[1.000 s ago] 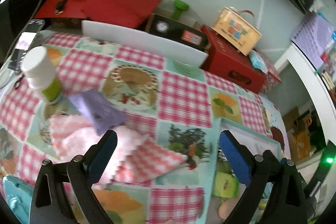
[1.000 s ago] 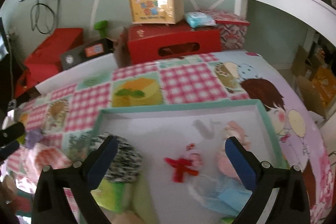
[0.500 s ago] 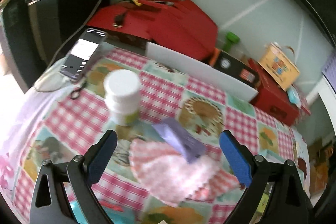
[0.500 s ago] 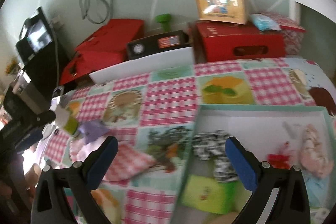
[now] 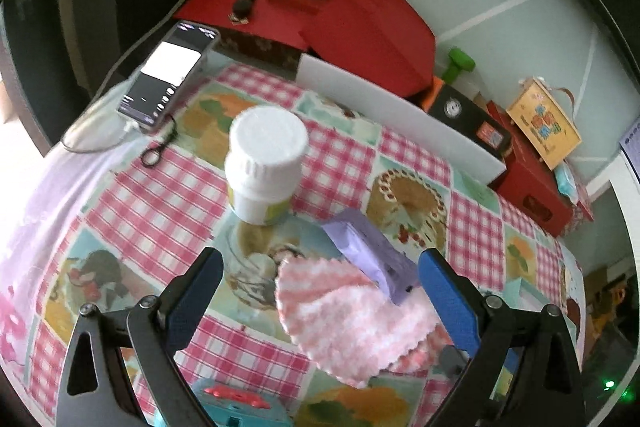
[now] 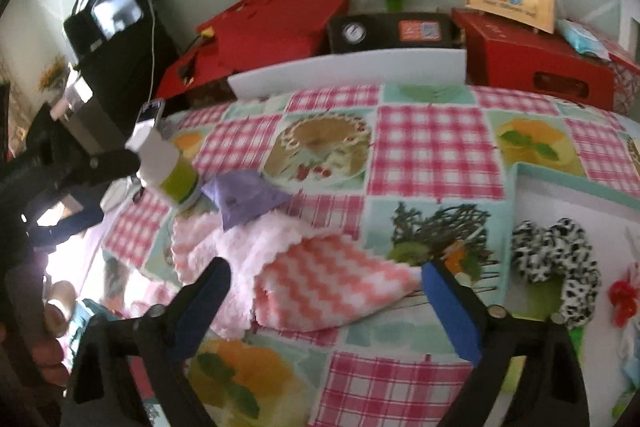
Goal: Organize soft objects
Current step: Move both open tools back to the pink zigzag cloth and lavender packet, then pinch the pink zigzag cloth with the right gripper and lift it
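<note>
A pink-and-white zigzag cloth point(image 5: 352, 323) lies crumpled on the patchwork tablecloth; it also shows in the right wrist view point(image 6: 304, 283). A small purple packet point(image 5: 372, 255) rests on its far edge, also seen from the right point(image 6: 244, 201). My left gripper point(image 5: 320, 287) is open and empty, hovering over the cloth. My right gripper point(image 6: 328, 291) is open and empty, just above the cloth. A teal-rimmed tray point(image 6: 560, 183) at the right holds a black-and-white scrunchie point(image 6: 556, 247) and a red bow point(image 6: 622, 297).
A white bottle with a green label point(image 5: 264, 167) stands beyond the cloth. A phone point(image 5: 168, 75) lies at the table's far left corner. Red boxes point(image 5: 360, 23), a black box point(image 6: 388, 31) and a white board point(image 6: 348, 73) line the back. A teal object point(image 5: 236, 403) sits near the front edge.
Both grippers have swung left, away from the tray toward the cloth and bottle. The left gripper has drawn nearer the bottle. Both stayed open.
</note>
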The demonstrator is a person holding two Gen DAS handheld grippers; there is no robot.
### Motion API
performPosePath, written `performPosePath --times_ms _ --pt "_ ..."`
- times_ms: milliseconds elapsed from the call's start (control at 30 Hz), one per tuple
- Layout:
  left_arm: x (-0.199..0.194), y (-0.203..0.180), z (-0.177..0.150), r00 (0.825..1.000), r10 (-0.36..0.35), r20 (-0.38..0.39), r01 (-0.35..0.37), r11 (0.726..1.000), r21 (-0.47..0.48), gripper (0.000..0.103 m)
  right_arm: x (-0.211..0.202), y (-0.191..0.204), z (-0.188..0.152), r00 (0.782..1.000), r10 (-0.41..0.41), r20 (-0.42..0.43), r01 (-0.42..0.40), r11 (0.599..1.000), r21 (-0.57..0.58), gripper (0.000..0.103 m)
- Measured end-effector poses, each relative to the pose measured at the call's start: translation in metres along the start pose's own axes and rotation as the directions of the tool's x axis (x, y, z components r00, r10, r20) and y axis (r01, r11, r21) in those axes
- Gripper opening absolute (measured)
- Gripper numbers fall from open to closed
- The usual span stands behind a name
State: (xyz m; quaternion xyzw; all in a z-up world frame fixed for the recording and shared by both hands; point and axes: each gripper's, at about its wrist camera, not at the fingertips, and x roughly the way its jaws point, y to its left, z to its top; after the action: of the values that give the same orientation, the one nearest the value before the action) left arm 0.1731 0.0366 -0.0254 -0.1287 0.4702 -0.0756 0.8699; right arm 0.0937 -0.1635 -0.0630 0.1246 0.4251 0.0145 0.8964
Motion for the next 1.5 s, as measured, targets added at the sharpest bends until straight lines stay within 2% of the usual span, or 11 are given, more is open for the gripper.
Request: performPosePath --times_ms 300,367,500,600,667,867,1067,1267,1500 --pt "0.017 -0.013 -0.007 0.997 0.022 -0.077 -0.020 0.999 0.030 0.098 0.023 0.018 -0.014 0.997 0.012 -0.071 -0.017 0.997 -0.075 0.080" --pt "0.020 -0.013 -0.008 0.996 0.039 -0.086 -0.036 0.999 0.033 0.098 0.029 0.020 -0.017 0.996 0.013 -0.091 -0.021 0.996 -0.081 0.073" --pt "0.025 -0.011 -0.009 0.993 0.059 -0.102 -0.056 0.998 0.031 0.098 0.033 0.022 -0.020 0.995 -0.007 -0.098 -0.003 0.995 -0.105 0.066" --pt "0.027 -0.008 -0.010 0.992 0.059 -0.114 -0.058 0.998 0.016 0.098 0.033 0.023 -0.021 0.995 -0.012 -0.097 0.000 0.993 -0.117 0.059" --pt "0.028 -0.008 -0.010 0.991 0.064 -0.116 -0.063 0.998 0.015 0.098 0.033 0.022 -0.022 0.995 -0.008 -0.097 -0.003 0.993 -0.117 0.050" --pt "0.030 -0.009 -0.010 0.990 0.062 -0.127 -0.061 0.998 0.009 0.098 0.033 0.026 -0.021 0.995 0.013 -0.097 -0.026 0.990 -0.140 0.032" --pt "0.032 -0.012 -0.011 0.989 0.069 -0.133 -0.067 0.998 0.019 0.098 0.030 0.024 -0.021 0.995 0.034 -0.091 -0.047 0.990 -0.135 0.019" --pt "0.033 -0.014 -0.011 0.989 0.070 -0.133 -0.066 0.997 0.029 0.098 0.025 0.017 -0.019 0.995 0.042 -0.087 -0.052 0.991 -0.123 0.009" --pt "0.036 -0.016 -0.011 0.990 0.066 -0.127 -0.061 0.997 0.038 0.098 0.016 0.001 -0.013 0.997 0.047 -0.063 -0.051 0.996 -0.078 0.008"
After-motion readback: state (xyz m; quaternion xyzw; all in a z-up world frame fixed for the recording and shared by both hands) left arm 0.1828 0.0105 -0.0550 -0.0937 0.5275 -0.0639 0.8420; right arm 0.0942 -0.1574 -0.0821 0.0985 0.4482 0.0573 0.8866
